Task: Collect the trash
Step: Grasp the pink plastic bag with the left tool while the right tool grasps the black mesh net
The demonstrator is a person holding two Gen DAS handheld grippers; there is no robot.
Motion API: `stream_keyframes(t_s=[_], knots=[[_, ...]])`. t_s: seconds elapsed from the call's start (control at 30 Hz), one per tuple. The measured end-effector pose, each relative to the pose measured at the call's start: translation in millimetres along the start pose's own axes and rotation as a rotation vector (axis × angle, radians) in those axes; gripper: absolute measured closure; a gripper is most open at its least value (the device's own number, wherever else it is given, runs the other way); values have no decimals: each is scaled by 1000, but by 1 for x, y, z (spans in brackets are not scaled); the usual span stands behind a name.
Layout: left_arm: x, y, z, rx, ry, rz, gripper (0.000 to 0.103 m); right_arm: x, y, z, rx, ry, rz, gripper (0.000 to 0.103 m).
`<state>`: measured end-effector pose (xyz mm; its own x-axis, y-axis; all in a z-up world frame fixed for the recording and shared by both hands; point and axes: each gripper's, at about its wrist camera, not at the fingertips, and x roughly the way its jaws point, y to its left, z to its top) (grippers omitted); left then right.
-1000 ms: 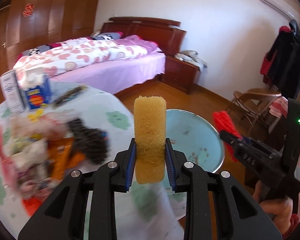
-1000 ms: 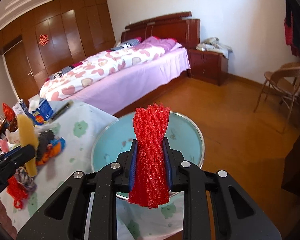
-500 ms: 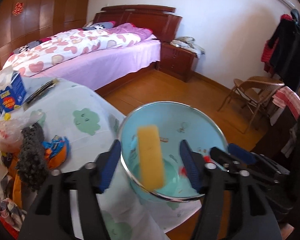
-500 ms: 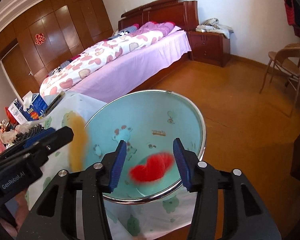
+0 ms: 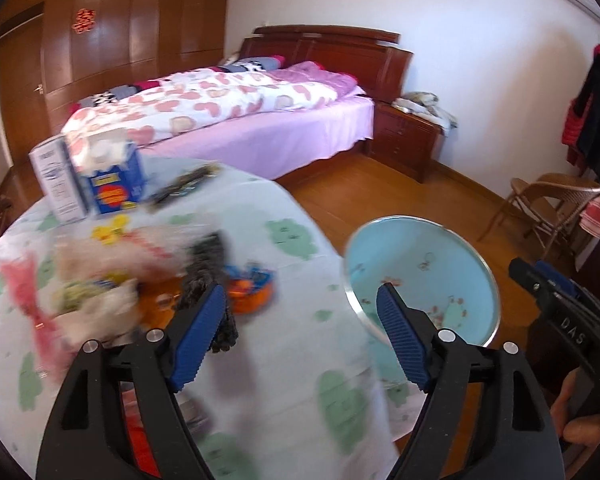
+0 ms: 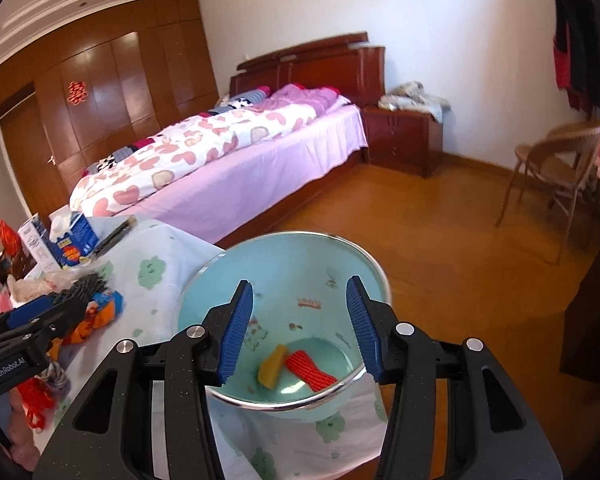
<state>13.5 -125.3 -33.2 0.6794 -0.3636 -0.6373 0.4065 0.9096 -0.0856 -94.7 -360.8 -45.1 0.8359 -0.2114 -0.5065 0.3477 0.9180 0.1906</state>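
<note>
A bedroom with a wooden wardrobe wall and a pink-sheeted bed [image 6: 236,168] lay behind a table [image 5: 300,240] draped in a pale cloud-print cloth. The left gripper [image 5: 300,336] angled down over the cloth beside a blurred heap of trash [image 5: 148,280], its jaws opening with nothing between them. The right gripper [image 6: 300,328] tilted down above the light-blue bin [image 6: 340,256] at the table's edge, jaws apart and empty; a hand [image 5: 580,428] gripped its handle, marked "DAS". In the bin's bottom lay a yellow sponge [image 6: 272,368] touching a red mesh net [image 6: 310,370]. The left gripper's body read "GenRobot.AI".
</note>
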Motion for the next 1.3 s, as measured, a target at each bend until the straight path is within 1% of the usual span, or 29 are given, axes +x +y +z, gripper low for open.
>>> stream_keyframes(t_s=[0.1,0.17,0.27,0.47,0.7,0.8,0.87,1.03,1.2,1.3], knots=[[-18,23,-8,-8,-15,47,21,-6,21,-2,-35,-2,41,54],[-31,42,-14,-27,-26,75,20,-8,34,-2,-54,2,65,48],[-47,68,-23,-61,-35,106,18,-12,54,-6,-84,4,103,44],[-64,111,-37,-125,-39,166,17,-19,94,-12,-152,15,164,43],[-76,159,-51,-200,-31,216,17,-21,136,-18,-178,25,228,42],[-77,175,-54,-223,-35,243,17,-20,152,-21,-195,33,249,42],[-75,186,-56,-240,-32,259,17,-16,167,-22,-211,39,262,40],[-61,204,-58,-257,-13,283,17,-1,188,-22,-233,58,265,38],[-39,208,-56,-260,22,280,19,21,203,-20,-228,83,247,36],[-28,208,-53,-259,35,249,24,34,209,-21,-221,103,230,36]])
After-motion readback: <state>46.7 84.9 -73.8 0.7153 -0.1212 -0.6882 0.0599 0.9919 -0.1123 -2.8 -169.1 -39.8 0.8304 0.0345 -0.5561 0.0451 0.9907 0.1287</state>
